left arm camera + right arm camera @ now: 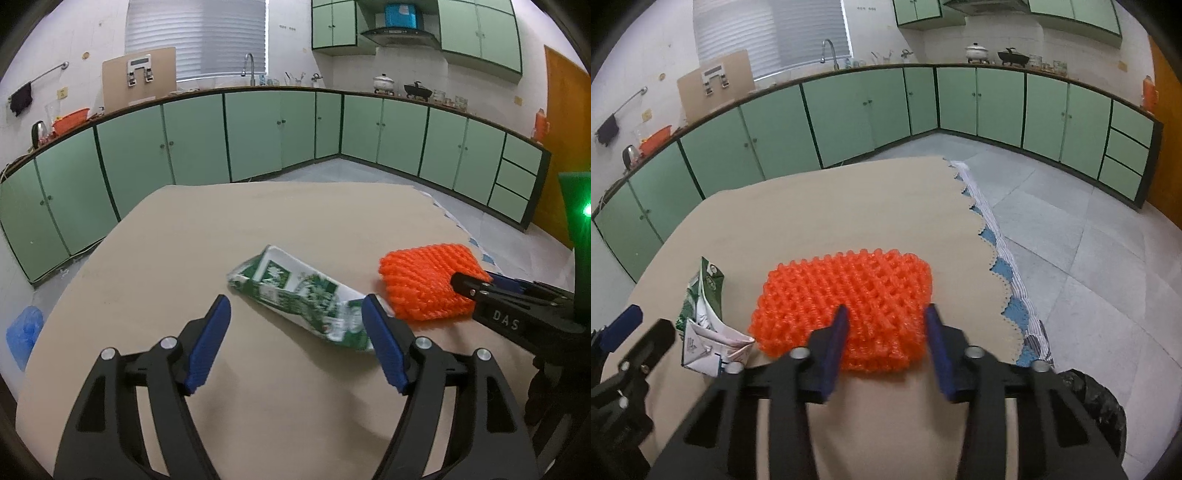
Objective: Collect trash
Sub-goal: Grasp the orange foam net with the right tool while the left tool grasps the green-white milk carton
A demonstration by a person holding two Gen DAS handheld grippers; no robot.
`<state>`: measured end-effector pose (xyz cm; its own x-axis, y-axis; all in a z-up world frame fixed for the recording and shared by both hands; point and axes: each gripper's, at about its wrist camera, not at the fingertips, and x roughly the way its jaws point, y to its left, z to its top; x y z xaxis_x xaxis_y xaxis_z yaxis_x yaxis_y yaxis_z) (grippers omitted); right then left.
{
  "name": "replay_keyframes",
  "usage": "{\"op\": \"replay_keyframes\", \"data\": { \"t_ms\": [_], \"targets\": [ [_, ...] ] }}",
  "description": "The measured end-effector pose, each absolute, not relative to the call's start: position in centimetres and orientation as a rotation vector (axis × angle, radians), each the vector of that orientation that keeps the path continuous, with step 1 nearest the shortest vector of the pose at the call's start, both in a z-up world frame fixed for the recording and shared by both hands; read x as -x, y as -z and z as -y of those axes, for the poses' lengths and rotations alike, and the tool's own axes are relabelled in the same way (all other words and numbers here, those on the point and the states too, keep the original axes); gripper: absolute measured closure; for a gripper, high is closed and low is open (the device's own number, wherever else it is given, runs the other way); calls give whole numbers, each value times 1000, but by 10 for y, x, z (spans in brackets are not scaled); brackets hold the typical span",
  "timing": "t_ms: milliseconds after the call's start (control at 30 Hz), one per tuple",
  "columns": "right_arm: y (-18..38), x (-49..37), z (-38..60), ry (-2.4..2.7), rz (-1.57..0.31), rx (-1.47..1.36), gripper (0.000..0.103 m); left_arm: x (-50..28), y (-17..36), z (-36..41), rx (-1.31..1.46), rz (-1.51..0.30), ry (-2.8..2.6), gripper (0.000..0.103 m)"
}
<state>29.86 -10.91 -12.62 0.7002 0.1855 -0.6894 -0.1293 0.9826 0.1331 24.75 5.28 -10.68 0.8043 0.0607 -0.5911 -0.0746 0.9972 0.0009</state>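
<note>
A crumpled green-and-white carton [295,295] lies flat on the beige tablecloth [258,221]. My left gripper [295,314] stands open just before it, its right pad against the carton's near end and its left pad well clear. To the carton's right lies an orange foam net [846,280]. My right gripper [886,317] sits over the net's near right part, with both blue pads pressed into the mesh. The net rests on the table. From the left wrist view the right gripper [480,282] reaches in from the right onto the net [424,288]. The carton [701,295] and left gripper [641,330] show at the right view's left edge.
The table's right edge with a scalloped blue-and-white cloth [997,266] runs close to the net. A black trash bag [1089,398] sits below that edge at the near right. A blue bag [24,332] lies on the floor at left. Green cabinets [192,140] line the walls.
</note>
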Motion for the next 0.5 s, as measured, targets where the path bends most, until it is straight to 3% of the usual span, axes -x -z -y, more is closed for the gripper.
{"op": "replay_keyframes", "data": {
  "t_ms": [133,500],
  "targets": [
    [121,-294,113,-168,-751,-58,81,-253,107,-41,20,-646,-63,25],
    [118,-289,133,-160,-728,-95,81,-278,113,-17,21,-696,-86,21]
  ]
}}
